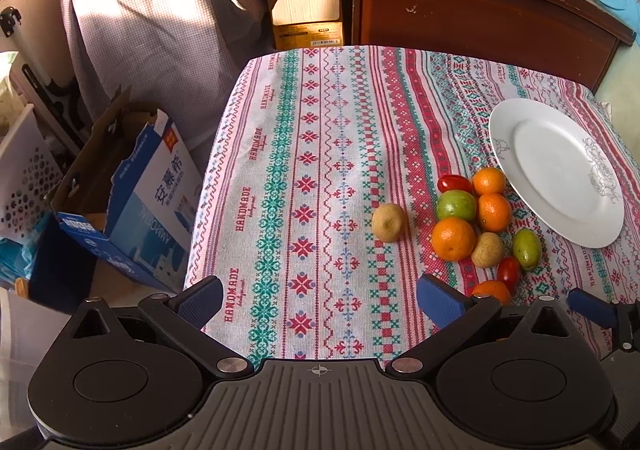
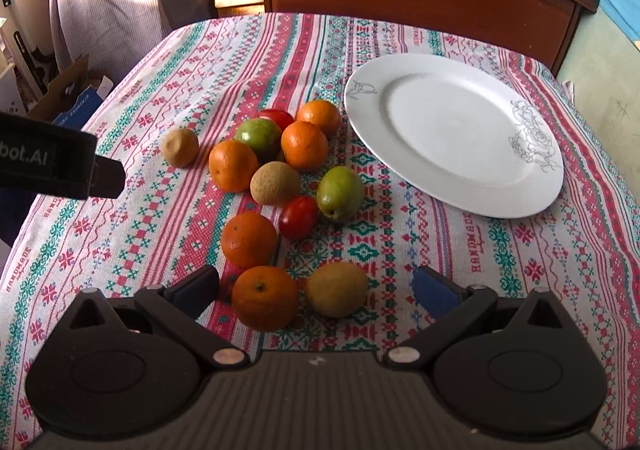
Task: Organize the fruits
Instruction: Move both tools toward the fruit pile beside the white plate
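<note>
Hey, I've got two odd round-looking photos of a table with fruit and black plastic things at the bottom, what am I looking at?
Those black things are hand-held tongs, one per hand, each carrying a wide-angle camera that looks along its blue-padded fingers. One picture comes from the left tongs, the other from the right tongs. Both sets are open and hold nothing. On the patterned tablecloth lie a bare white plate and loose fruit: oranges, red tomatoes, green fruits and brownish ones. One brown fruit sits apart from the cluster.

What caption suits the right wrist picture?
Open right gripper hovers over loose fruit beside an empty white plate on a patterned tablecloth.
</note>
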`<state>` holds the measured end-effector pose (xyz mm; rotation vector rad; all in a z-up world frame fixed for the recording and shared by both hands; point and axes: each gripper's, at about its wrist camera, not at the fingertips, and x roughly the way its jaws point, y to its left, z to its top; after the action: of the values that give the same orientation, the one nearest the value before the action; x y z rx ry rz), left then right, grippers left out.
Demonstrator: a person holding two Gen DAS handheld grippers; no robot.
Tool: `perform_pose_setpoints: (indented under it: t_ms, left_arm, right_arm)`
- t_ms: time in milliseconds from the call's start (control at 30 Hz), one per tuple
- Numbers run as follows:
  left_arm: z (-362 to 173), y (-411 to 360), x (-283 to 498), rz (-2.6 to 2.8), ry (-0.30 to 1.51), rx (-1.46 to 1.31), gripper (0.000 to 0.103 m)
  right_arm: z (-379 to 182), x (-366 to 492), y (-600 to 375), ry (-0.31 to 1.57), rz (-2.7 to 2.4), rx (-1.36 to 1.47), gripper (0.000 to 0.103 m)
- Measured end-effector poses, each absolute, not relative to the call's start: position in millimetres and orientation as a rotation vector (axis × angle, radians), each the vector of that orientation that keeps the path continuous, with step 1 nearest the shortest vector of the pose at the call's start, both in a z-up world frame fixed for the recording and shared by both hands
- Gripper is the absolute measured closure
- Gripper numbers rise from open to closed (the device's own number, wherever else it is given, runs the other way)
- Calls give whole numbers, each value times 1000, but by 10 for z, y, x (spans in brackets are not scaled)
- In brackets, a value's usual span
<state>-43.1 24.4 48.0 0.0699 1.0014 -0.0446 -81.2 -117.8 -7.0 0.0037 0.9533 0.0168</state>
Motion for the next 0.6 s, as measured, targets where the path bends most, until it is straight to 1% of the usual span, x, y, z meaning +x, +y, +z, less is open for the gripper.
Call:
perform_pose_setpoints:
  t_ms: [233,333,500,600]
  left_arm:
    - [502,259,-451,-25,1004,79,0]
    - [512,247,-464,-22,1003,85,0]
    - [526,225,-488,-17,1001,97,0]
    - [516,203,-506,-16,1005,107,0]
  right_arm:
    - [51,-791,-1303,1043,-45,76,1]
    - [195,-838,-1357,1002,-75,85,1]
    - [273,-814,-1492,1052,-131,155,1]
    - [260,-814,-1487,1065,-144,142,1]
